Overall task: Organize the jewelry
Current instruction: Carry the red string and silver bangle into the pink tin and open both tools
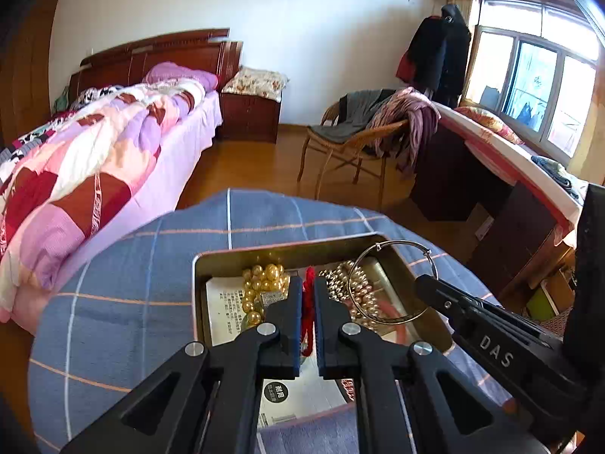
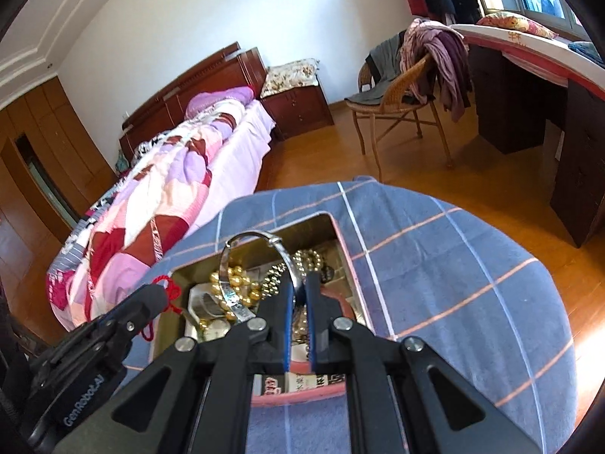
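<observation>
An open metal tin [image 1: 196, 265] [image 2: 346, 249] sits on a blue checked cloth and holds gold bead strands [image 1: 261, 280] [image 2: 236, 283], smaller pearl beads [image 1: 359, 295] and paper cards. My left gripper [image 1: 308, 283] is shut on a red cord [image 1: 309, 302] over the tin; in the right wrist view that cord [image 2: 172, 291] hangs from the left gripper [image 2: 151, 299]. My right gripper [image 2: 298, 283] is shut on a silver bangle [image 2: 264, 236], held upright above the tin. In the left wrist view the bangle [image 1: 353, 265] sits at the right gripper's tip [image 1: 425, 283].
The cloth covers a round table [image 1: 113, 321] [image 2: 472, 283]. A bed with a pink quilt [image 1: 94, 159] stands to the left. A wicker chair with clothes [image 1: 359, 132] and a dark desk [image 1: 491, 196] stand beyond on the wooden floor.
</observation>
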Available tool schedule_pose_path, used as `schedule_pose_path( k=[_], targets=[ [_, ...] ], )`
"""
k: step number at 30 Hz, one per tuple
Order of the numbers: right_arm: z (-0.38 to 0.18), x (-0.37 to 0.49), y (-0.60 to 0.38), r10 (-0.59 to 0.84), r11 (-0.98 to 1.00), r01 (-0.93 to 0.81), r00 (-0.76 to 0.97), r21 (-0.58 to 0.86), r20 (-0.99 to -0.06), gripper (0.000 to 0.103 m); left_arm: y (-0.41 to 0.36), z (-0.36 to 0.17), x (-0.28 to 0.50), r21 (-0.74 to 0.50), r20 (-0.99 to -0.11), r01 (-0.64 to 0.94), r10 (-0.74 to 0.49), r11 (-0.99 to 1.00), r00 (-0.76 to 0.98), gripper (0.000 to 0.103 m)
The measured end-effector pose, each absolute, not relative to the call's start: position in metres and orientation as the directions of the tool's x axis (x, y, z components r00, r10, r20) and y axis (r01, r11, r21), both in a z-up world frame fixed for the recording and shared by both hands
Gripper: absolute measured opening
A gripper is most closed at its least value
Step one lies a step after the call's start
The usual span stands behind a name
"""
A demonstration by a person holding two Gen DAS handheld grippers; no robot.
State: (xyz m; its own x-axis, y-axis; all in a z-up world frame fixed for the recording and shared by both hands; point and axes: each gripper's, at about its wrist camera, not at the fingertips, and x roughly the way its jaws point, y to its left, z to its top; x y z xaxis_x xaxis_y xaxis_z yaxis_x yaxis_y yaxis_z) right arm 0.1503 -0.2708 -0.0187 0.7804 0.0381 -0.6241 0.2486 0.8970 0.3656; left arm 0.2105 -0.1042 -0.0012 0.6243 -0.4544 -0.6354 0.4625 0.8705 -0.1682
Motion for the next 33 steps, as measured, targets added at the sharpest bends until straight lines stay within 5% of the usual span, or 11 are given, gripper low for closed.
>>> schedule_pose_path(
  k=[12, 16, 17, 20, 22, 33],
  targets=[
    [-0.041, 0.165, -0.273, 0.013, 0.908, 0.269, 0.749, 0.321, -0.663, 0.01, -0.116, -0.027, 0.229, -0.087, -0.69, 0.434, -0.368, 0.897, 0.623, 0.004],
    [-0.043, 0.164, -0.275, 0.005, 0.903, 0.277, 0.759, 0.329, -0.652, 0.018, -0.123, -0.03, 0.226, -0.014, -0.687, 0.428, -0.319, 0.904, 0.653, 0.005],
    [-0.043, 0.164, -0.275, 0.024, 0.9, 0.263, 0.766, 0.348, -0.642, 0.028, -0.124, -0.03, 0.225, 0.0, -0.69, 0.427, -0.309, 0.904, 0.655, 0.006],
    [-0.033, 0.154, -0.271, 0.049, 0.903, 0.22, 0.802, 0.369, -0.596, 0.062, -0.128, -0.031, 0.224, 0.009, -0.717, 0.431, -0.295, 0.902, 0.632, 0.029],
    [-0.021, 0.141, -0.267, -0.023, 0.917, 0.24, 0.83, 0.318, -0.558, 0.071, -0.126, -0.028, 0.221, 0.032, -0.728, 0.402, -0.255, 0.915, 0.637, 0.078],
    [-0.021, 0.088, -0.277, -0.115, 0.891, 0.348, 0.795, 0.292, -0.596, 0.077, -0.097, -0.014, 0.169, 0.055, -0.697, 0.356, -0.219, 0.933, 0.683, 0.084]
  ],
)
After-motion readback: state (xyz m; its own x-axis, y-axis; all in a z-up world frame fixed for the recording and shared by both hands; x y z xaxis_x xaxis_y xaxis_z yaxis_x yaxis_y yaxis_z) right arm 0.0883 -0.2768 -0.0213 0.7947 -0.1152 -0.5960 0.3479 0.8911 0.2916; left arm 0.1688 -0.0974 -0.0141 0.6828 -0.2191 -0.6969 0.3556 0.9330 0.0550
